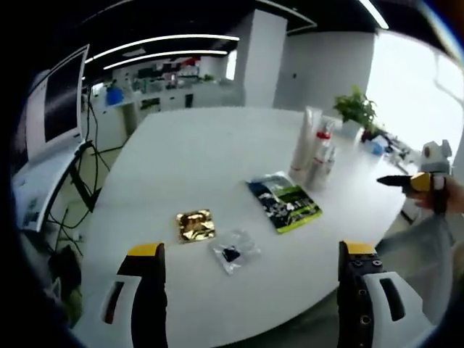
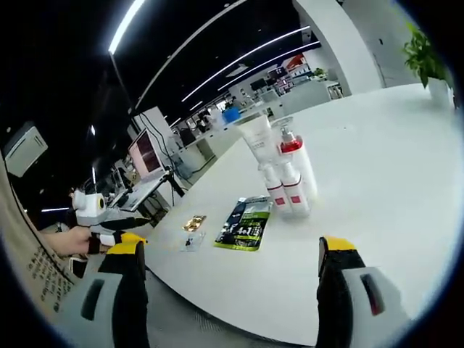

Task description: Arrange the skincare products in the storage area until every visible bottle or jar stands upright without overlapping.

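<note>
White counter [image 1: 210, 167]. Skincare bottles [image 1: 313, 151] stand upright in a tight cluster near its far edge: a tall white tube and smaller red-capped ones, touching. I can't read their contents. Nearer me lie flat a green-and-black packet [image 1: 284, 201], a gold sachet [image 1: 195, 225] and a clear sachet [image 1: 234, 251], all apart.

My left tongs [image 1: 254, 254] are spread, empty, above the counter's near edge. My right tongs [image 2: 230, 250] are spread too, hovering off the counter edge, pointed at the bottles.

Print on the green-black sachet [image 1: 284, 206] is too blurred to read. Beside it, the clear packet's [image 1: 235, 251] dark content cannot be identified. Beyond it, the bottles [image 2: 288, 178] overlap, hiding their count.
</note>
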Demonstrator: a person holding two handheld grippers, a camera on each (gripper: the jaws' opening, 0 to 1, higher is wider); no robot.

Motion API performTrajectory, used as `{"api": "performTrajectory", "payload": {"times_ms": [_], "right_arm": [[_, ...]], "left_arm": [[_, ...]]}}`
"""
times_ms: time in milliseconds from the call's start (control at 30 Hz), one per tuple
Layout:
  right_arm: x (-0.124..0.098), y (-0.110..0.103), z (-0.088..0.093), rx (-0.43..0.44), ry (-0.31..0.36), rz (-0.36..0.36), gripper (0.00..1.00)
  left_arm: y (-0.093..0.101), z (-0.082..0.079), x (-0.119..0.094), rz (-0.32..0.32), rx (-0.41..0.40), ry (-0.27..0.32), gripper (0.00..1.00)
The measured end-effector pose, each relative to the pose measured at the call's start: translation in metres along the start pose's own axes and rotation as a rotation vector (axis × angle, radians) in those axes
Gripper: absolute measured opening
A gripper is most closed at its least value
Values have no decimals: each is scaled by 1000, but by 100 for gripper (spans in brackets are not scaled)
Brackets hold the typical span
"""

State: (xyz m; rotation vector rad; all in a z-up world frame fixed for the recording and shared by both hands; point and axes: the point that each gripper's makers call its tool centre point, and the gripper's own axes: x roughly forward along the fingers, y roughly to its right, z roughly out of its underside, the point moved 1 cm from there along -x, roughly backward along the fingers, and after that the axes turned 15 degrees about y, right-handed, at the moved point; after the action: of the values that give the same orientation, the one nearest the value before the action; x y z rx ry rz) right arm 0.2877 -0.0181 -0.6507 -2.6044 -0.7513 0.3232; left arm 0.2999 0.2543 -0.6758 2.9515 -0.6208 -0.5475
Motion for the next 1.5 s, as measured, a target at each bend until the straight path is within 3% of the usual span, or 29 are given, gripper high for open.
{"api": "performTrajectory", "payload": {"times_ms": [500,1167,1500], "right_arm": [[0,0,2,0,-13,-2,99],[-1,3,3,19,-15,5,98],[0,5,4,20,-18,14,98]], "left_arm": [[0,12,9,-43,-7,-57,96],[3,39,39,-137,-41,-164,93],[-11,59,53,-214,-59,-231,87]]}}
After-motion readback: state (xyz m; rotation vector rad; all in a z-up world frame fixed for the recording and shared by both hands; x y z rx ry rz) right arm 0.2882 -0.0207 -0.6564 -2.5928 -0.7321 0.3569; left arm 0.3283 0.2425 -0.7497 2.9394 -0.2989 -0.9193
